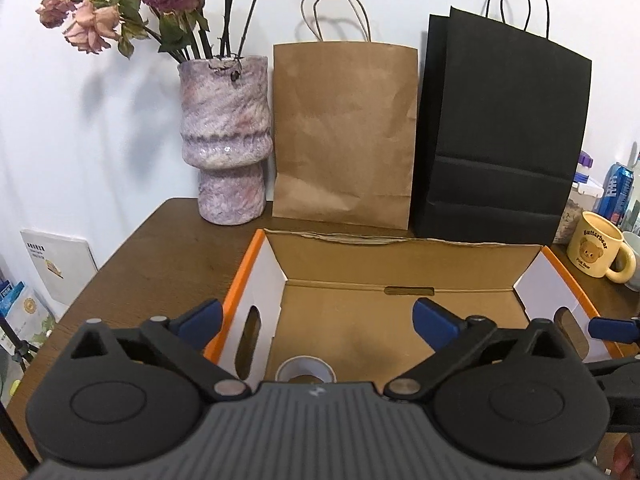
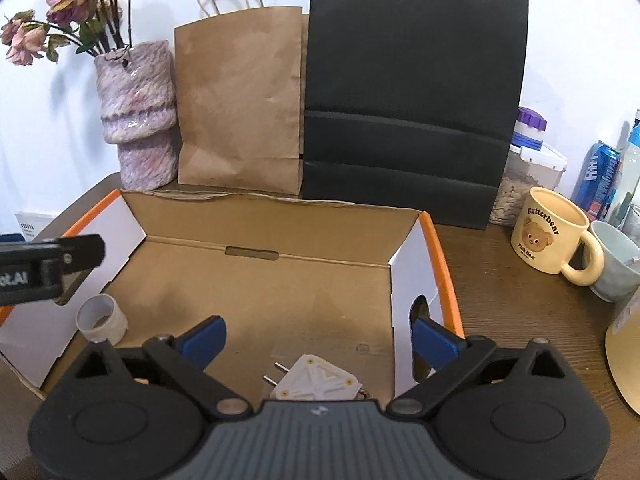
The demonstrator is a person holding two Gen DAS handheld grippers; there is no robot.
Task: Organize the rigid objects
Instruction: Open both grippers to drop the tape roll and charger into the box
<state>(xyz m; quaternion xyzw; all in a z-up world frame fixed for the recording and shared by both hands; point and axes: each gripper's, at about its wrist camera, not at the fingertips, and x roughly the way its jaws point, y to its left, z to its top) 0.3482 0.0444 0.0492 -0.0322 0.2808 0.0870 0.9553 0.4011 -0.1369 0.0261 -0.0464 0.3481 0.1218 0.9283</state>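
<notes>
Readable text: cream mug at far right on the tabletop says "Butterbear" over a bear face, "Pink Bear" below; same mug readable in the left wrist view. Blue can further right has white lettering, too blurred to read. The left claw's body, seen from the right wrist view at the left edge, carries a white fragment "ot.AI". A white card left of the tabletop has small print, unreadable. Left claw: blue-tipped fingers spread wide, nothing between them, hovering over the near left part of the open cardboard box; left fingertip sits over the box's left wall, touching or not I cannot tell. Right claw: fingers also spread wide, empty, over the near right part of the same box. Box has orange outer edges, white side walls with handle cut-outs, brown floor. Inside it: white tape roll near the left wall, standing on its edge face, also seen just below the left claw; white triangular plug adapter with two metal prongs pointing left, lying on the box floor just below the right claw, not touched. Behind the box against the wall: purple vase with dried roses, brown paper bag, black paper bag. A pale blue cup sits right beside the mug.
</notes>
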